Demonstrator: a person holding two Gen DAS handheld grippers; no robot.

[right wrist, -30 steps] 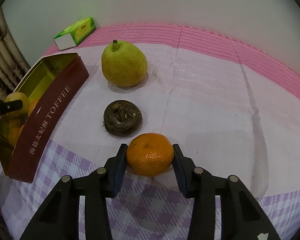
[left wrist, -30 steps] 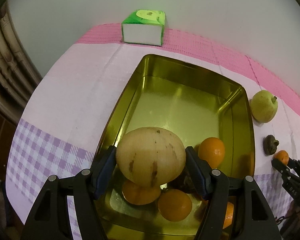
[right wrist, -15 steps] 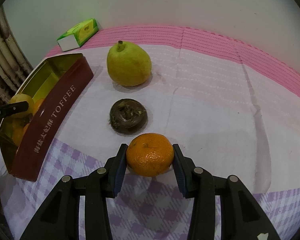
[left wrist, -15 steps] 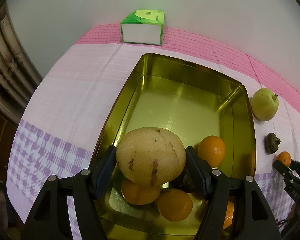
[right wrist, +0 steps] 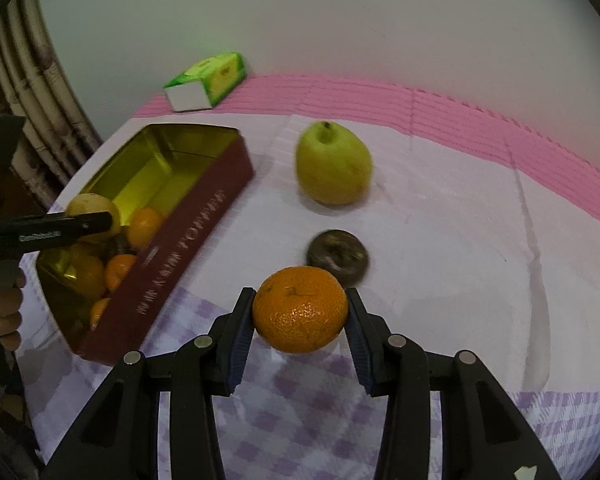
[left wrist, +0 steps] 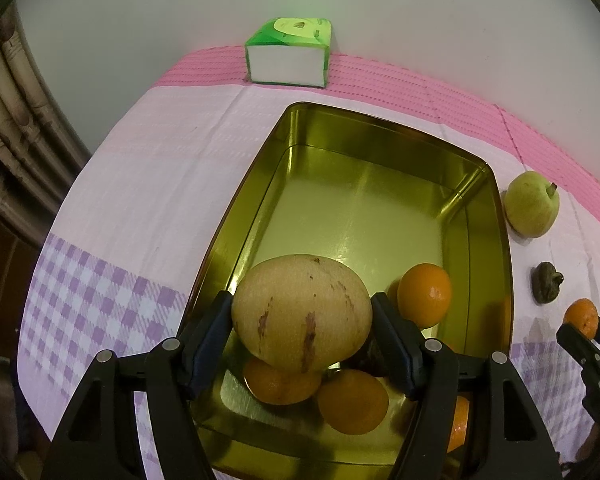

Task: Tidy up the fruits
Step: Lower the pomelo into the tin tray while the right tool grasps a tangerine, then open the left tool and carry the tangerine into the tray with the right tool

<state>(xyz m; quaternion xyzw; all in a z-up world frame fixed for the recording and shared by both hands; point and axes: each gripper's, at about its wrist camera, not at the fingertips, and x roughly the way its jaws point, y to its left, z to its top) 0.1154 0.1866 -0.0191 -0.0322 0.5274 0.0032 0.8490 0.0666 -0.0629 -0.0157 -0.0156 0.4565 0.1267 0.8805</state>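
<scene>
My left gripper (left wrist: 302, 316) is shut on a big tan pear (left wrist: 302, 312), held above the near end of the gold toffee tin (left wrist: 360, 128). Several oranges (left wrist: 424, 294) lie in the tin under it. My right gripper (right wrist: 300, 316) is shut on an orange (right wrist: 300, 314), lifted above the cloth to the right of the tin (right wrist: 188, 216). That orange also shows at the right edge of the left wrist view (left wrist: 580, 318). A green pear (right wrist: 332, 168) and a dark brown fruit (right wrist: 338, 260) lie on the cloth beyond it.
A green tissue box (left wrist: 288, 54) stands at the back by the wall, and shows in the right wrist view (right wrist: 206, 80). The pink and lilac tablecloth (right wrist: 460, 240) covers the table. Bamboo-like poles (left wrist: 16, 128) stand at the left.
My right gripper has lifted the orange off the cloth and swung towards the tin. My left gripper has held the tan pear almost still above the tin.
</scene>
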